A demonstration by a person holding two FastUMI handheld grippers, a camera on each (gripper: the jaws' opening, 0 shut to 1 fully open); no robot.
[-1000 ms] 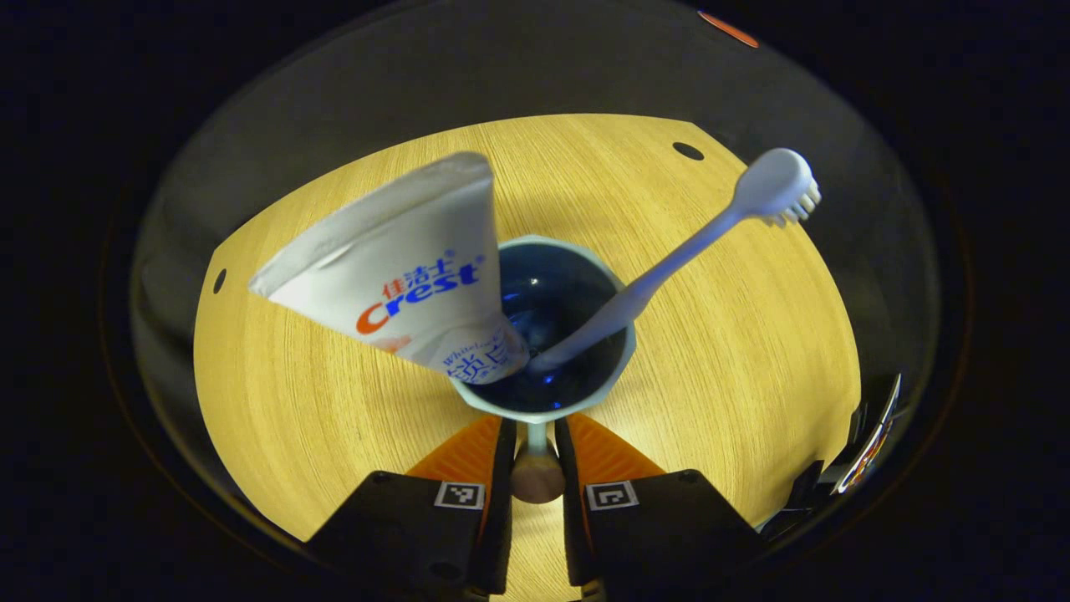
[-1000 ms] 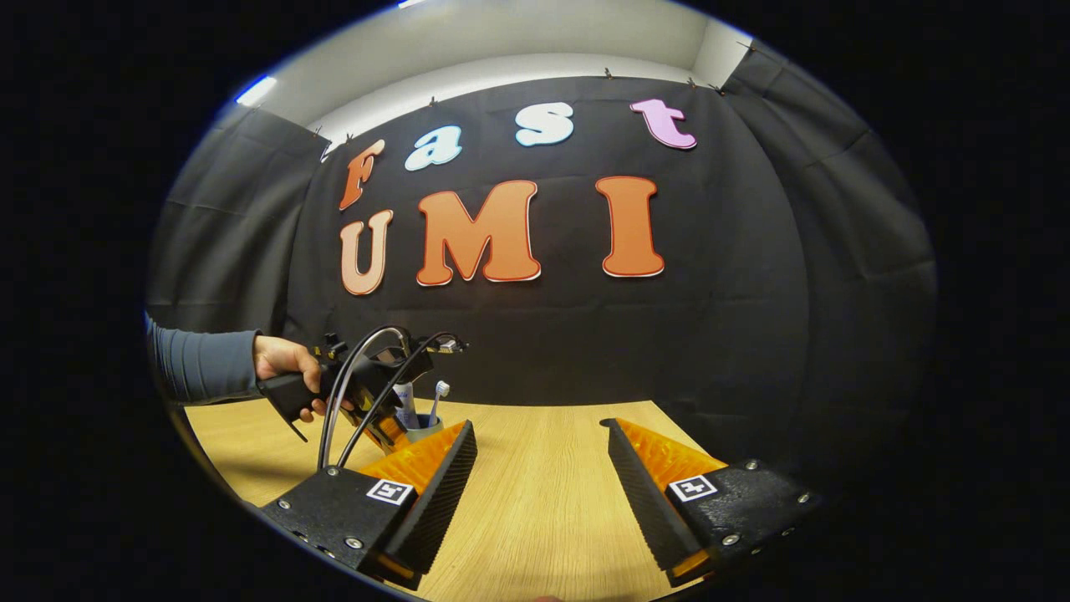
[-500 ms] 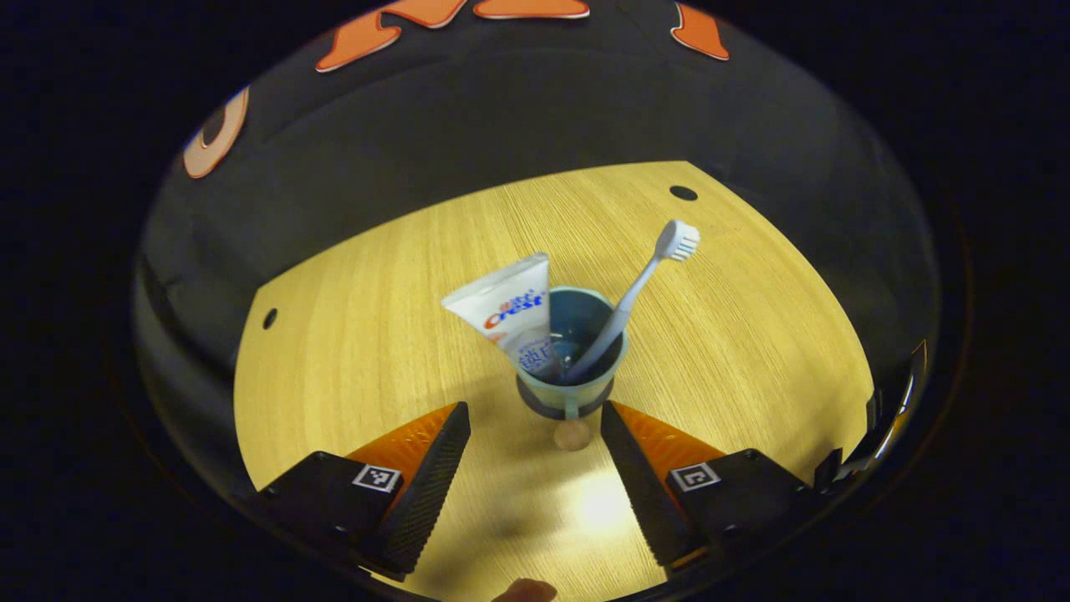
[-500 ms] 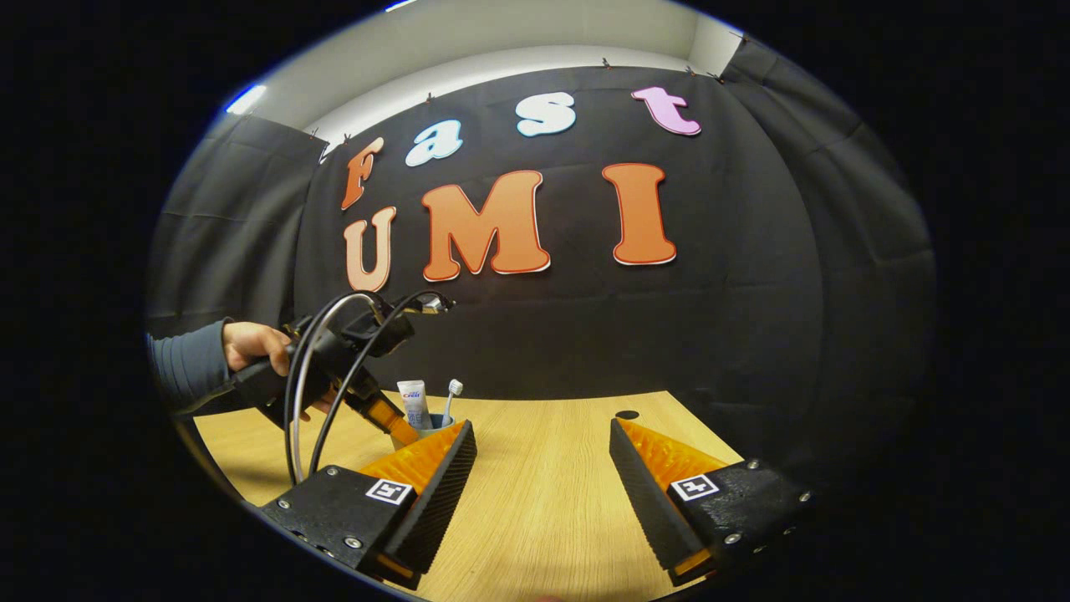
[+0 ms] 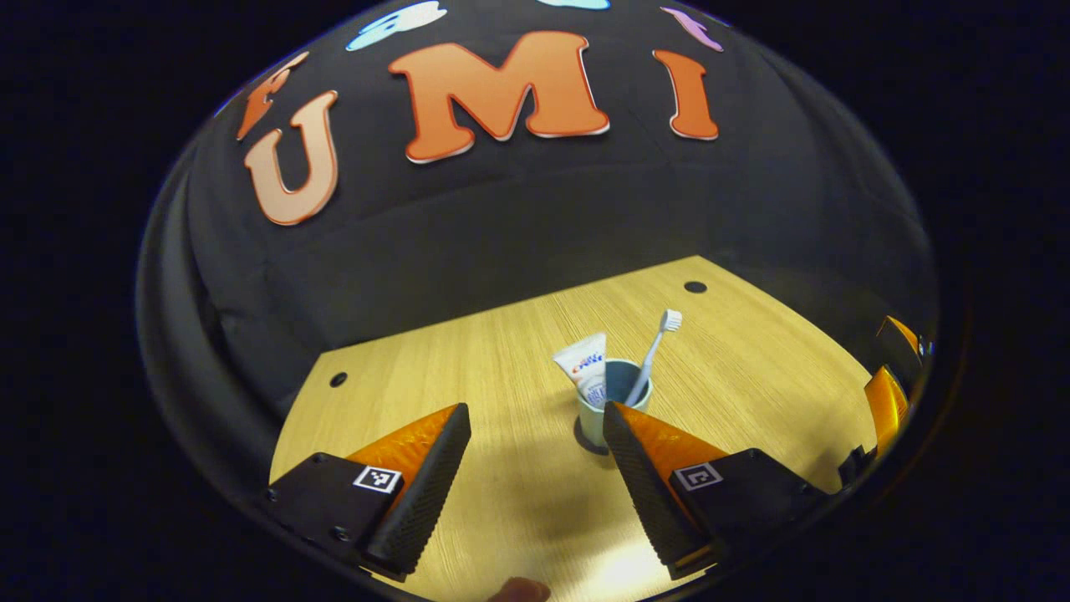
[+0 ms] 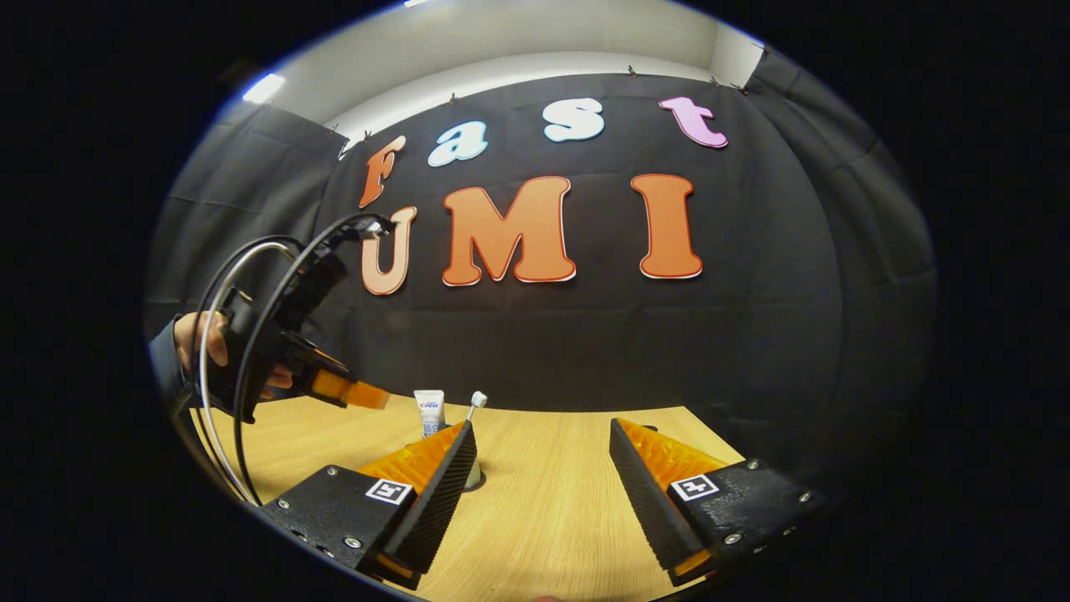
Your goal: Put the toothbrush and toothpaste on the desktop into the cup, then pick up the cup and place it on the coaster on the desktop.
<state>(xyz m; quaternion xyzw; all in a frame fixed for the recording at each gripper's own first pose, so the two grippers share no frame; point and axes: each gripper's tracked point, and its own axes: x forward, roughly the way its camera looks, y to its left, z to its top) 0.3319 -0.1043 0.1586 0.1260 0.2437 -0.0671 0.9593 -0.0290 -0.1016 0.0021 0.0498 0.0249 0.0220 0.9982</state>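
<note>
Standing upright on the counter (image 5: 468, 368), just ahead of the left tongs (image 5: 535, 456) and tucked against the inner edge of their right-hand finger: the cup (image 5: 613, 403). Holding both items already, the paste (image 5: 585, 368) leaning toward the left-hand side of the rim, the brush (image 5: 654, 355) slanting up to the right with bristles at the top. Sitting on a dark disc that peeks out under the base, most likely the coaster (image 5: 585, 441), though too little of it showing to be sure.

Judging from that, nearing the end of the task: loading done, cup seemingly placed. Hanging wide open and empty above the counter, the left tongs, touching nothing. Calling next, probably, for nothing more than a check that the cup is centred on the coaster and steady; any nudge risking a tip, given the tall, leaning contents.

Resting low and wide open as well, the right tongs (image 6: 542, 468), gripping nothing, with the cup partly hidden behind their left-hand finger and only the paste and brush tops poking above it. Hovering farther off to their left, the other tongs in a person's hand (image 6: 196, 343).
</note>
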